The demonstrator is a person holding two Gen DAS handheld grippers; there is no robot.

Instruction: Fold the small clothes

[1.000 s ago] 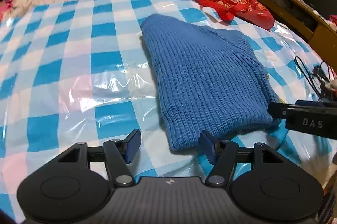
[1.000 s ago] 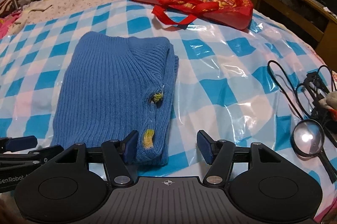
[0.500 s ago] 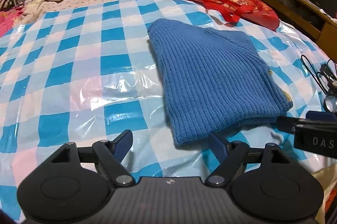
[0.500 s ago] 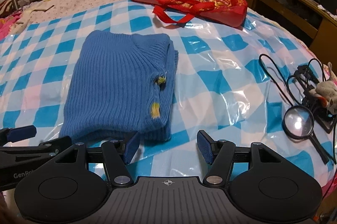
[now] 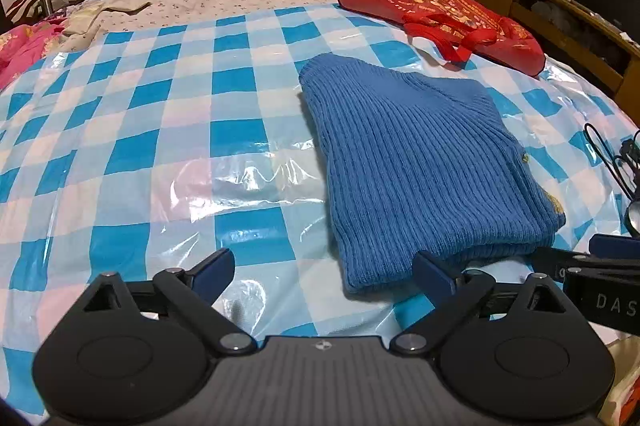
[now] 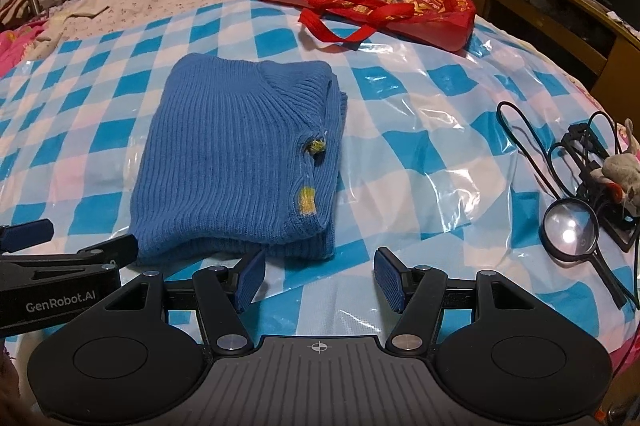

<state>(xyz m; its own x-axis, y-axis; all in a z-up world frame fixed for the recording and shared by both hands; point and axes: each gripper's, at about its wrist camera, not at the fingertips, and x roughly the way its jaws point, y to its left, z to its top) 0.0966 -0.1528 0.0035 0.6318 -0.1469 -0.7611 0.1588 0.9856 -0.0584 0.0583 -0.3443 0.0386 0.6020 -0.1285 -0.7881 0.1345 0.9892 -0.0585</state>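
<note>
Now the left gripper (image 5: 324,276) is opening to its widest, where a second ago its jaws were closer together at the near hem of the blue sweater (image 6: 240,162); a release, suggesting this fold is finishing. Nothing is being gripped. The right gripper (image 6: 320,282) is standing moderately open, empty, just beside the hem on the checkered sheet (image 6: 400,130).

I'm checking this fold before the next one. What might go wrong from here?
1. The sweater lies on a slick plastic sheet; a pinch may slide it or catch the plastic.
2. The left gripper, jaws opening, straddles only a corner.
3. The cables and magnifier lie nearby.
</note>
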